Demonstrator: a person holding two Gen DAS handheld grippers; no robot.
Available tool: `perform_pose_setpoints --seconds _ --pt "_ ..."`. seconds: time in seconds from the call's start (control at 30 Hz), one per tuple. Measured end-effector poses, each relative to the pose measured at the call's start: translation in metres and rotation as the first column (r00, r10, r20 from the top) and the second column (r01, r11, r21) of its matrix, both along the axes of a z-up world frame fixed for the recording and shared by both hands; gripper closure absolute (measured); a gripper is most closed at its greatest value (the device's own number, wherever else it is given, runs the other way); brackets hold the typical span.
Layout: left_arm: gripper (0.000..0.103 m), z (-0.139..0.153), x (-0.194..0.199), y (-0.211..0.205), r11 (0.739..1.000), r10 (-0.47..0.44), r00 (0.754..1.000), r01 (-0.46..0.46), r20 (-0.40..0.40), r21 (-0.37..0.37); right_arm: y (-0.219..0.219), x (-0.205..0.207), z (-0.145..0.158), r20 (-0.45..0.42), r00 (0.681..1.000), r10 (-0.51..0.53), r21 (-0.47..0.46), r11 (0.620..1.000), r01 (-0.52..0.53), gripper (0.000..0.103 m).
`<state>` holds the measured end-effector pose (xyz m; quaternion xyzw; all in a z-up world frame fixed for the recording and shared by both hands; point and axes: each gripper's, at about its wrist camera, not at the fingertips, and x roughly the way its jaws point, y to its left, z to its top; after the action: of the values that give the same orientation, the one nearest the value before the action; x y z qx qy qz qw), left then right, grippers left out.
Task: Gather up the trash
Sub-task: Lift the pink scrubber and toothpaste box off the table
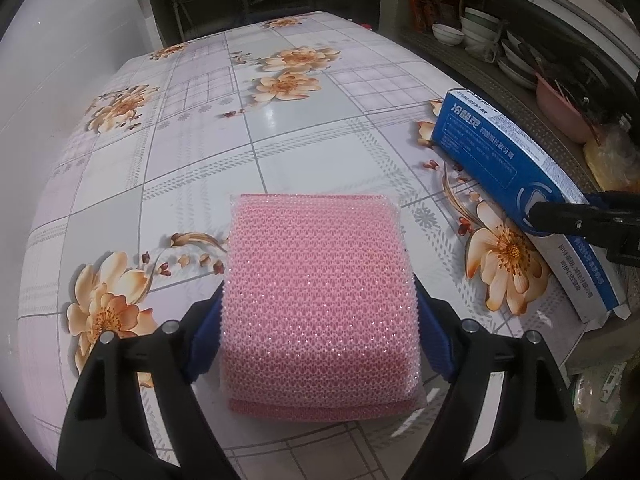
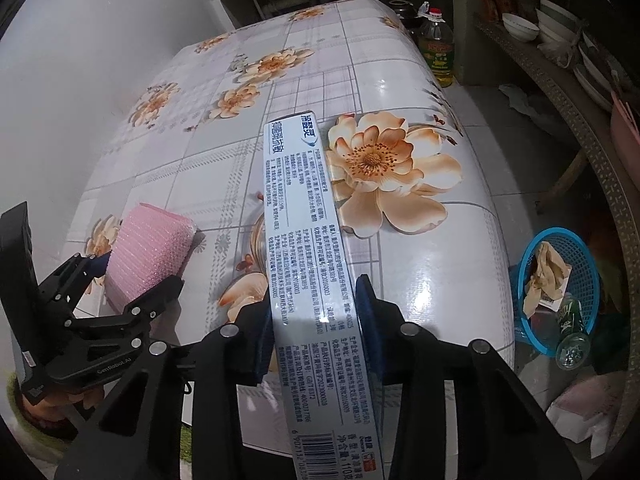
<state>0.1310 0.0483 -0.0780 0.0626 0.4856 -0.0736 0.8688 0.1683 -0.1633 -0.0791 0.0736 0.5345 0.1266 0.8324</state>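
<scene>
Pink mesh sponge (image 1: 316, 300) clamped in left tongs (image 1: 320, 336), blue toothpaste box (image 2: 308, 272) clamped in right tongs (image 2: 316, 324), both over floral counter (image 2: 420, 272); blue basket (image 2: 556, 280) on floor awaits both.

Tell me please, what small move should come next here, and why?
Probably lift both items clear of the table. The left gripper already clamps the pink sponge and the right gripper the toothpaste box, and the blue basket with trash waits on the floor to the right.
</scene>
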Motion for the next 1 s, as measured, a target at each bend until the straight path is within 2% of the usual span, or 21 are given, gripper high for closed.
perform_pose_setpoints --seconds 0.37,1.0 --pt "0.026 0.005 -0.001 0.003 1.000 0.009 1.000 -0.009 0.019 -0.012 -0.001 -0.003 0.003 0.009 1.000 -0.004 0.015 1.000 0.004 0.067" --pt "0.026 0.024 0.003 -0.001 0.997 -0.008 0.997 0.015 0.077 -0.080 -0.018 -0.014 0.016 0.049 0.997 -0.067 0.030 0.997 0.066 0.068"
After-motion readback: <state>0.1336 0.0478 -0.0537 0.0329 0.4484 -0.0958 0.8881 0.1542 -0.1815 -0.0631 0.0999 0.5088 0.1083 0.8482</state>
